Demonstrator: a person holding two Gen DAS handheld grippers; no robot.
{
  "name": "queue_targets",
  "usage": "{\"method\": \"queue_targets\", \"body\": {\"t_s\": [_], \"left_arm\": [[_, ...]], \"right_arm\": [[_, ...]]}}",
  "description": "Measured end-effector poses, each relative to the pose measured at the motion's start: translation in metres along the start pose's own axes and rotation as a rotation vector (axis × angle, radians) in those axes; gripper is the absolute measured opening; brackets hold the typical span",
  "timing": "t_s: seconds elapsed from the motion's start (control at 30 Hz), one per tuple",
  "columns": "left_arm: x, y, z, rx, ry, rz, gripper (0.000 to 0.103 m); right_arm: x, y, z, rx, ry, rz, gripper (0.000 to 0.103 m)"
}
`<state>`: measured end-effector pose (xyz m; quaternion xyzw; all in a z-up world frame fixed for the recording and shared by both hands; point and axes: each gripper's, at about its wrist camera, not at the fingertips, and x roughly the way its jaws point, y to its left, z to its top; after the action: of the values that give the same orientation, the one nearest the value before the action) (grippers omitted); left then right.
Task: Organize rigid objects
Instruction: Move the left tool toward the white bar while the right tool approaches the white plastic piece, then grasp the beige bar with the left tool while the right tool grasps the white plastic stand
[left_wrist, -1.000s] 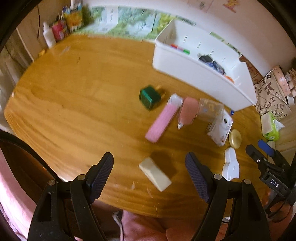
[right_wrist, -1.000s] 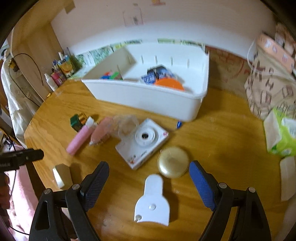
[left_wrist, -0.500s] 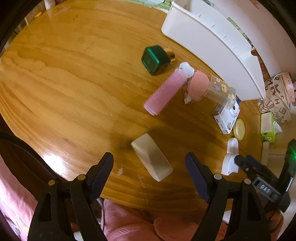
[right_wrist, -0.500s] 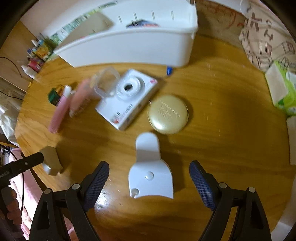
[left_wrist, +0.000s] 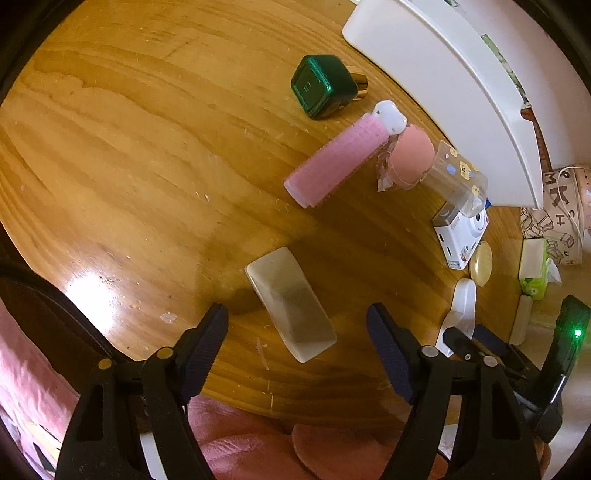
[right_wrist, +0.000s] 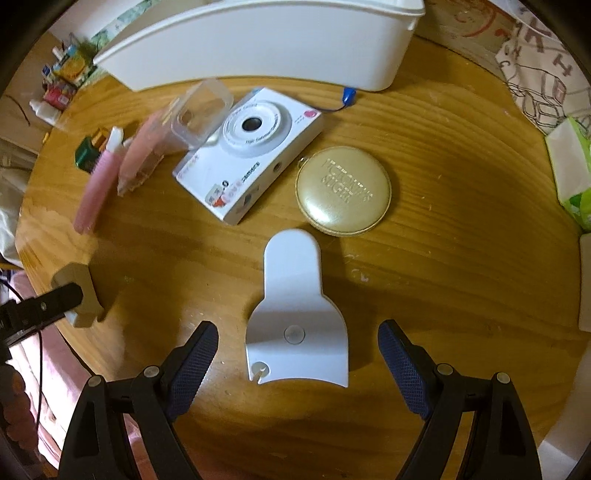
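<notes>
So both grippers are hanging over the near edge of the round wooden table (left_wrist: 129, 155), each one lined up on its own thing.

The left gripper (left_wrist: 297, 328) has its fingers spread wide with nothing in them. Right under the gap lies a pale cream block (left_wrist: 290, 302), flat on the wood, its long axis running diagonally from far-left to near-right, the near end sitting between the fingertips without touching either.

The right gripper (right_wrist: 298, 349) is also wide apart and empty. Between its fingers is a white plastic clip (right_wrist: 297, 317), bell shaped, the narrow rounded end pointing away from the camera toward the bin, the wide flared end nearest the gripper. Long axis is pretty much straight along the gripper's view.

Beyond those, one of each: a gold round compact (right_wrist: 343, 190) just past the clip, a white toy camera (right_wrist: 251, 151) lying face up beside it, a clear plastic box (right_wrist: 201, 112) leaning on the camera's far-left corner, a pink sponge in wrap (left_wrist: 410, 155), a pink roller (left_wrist: 332, 166) lying diagonal with its white cap pointing to the bin, and a green cube bottle (left_wrist: 323, 86) on its side.

The white bin (right_wrist: 258, 40) sits at the far side of the table; from this low angle only its outer wall shows, so I can't tell what's inside.
</notes>
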<state>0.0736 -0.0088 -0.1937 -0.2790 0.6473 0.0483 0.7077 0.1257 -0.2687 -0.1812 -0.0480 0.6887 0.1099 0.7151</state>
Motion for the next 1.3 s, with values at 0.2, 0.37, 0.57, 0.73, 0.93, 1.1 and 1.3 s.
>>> {"method": "queue_targets", "body": {"t_s": [0.2,0.37,0.57,0.73,0.93,1.1,1.3], "left_arm": [[0.005,0.000,0.004,-0.037,0.025,-0.011,0.059],[0.010,0.001,0.006,-0.068,0.045,-0.018,0.051],[0.011,0.005,0.009,-0.109,0.050,-0.030,0.041],[0.010,0.014,0.010,-0.155,0.054,-0.063,0.040],[0.009,0.017,0.011,-0.179,0.052,-0.075,0.034],[0.005,0.017,0.011,-0.188,0.051,-0.084,0.031],[0.004,0.016,0.011,-0.189,0.051,-0.078,0.030]], "right_arm": [[0.007,0.000,0.001,-0.029,0.028,0.001,0.078],[0.008,0.010,0.001,-0.071,0.037,-0.035,0.070],[0.008,0.025,0.000,-0.129,0.036,-0.052,0.056],[0.008,0.028,0.000,-0.158,0.043,-0.052,0.056],[0.007,0.038,-0.001,-0.183,0.050,-0.046,0.056],[0.003,0.035,-0.002,-0.196,0.057,-0.027,0.056],[0.004,0.038,-0.002,-0.209,0.054,-0.003,0.056]]}}
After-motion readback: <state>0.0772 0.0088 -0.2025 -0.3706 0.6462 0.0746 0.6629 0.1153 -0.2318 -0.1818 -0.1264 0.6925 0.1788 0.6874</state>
